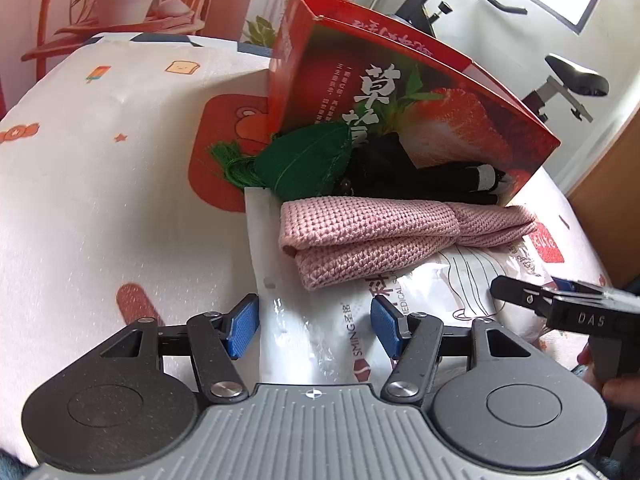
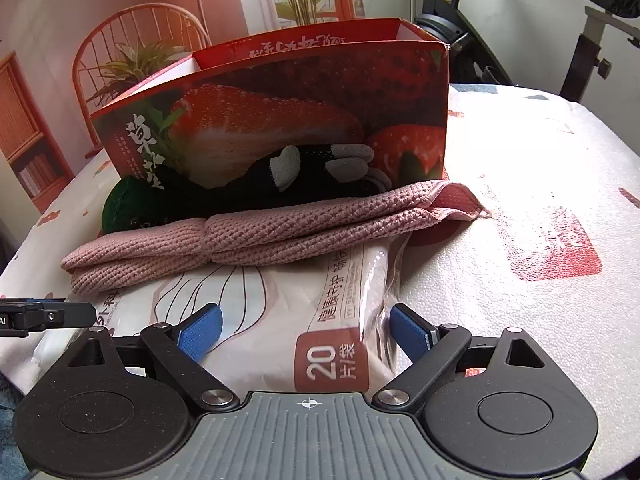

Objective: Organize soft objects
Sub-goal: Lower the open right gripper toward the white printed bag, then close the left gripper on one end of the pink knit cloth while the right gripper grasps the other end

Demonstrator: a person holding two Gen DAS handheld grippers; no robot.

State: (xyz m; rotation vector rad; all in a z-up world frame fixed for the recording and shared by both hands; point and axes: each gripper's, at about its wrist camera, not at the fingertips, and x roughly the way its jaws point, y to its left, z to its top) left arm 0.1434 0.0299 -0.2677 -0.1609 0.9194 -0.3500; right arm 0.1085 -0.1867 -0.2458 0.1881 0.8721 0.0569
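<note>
Lying crosswise before the red box (image 2: 280, 92), folded pink knit cloth (image 2: 256, 236), both grippers' fingers (image 1: 242, 326) released.

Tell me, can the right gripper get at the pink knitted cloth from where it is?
Probably yes: the right gripper is open, the pink knitted cloth lies just ahead atop the mask packet, nothing between.

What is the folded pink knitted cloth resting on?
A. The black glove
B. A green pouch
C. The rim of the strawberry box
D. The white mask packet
D: the pink knitted cloth lies across the far end of the white mask packet, in front of the strawberry box.
</note>
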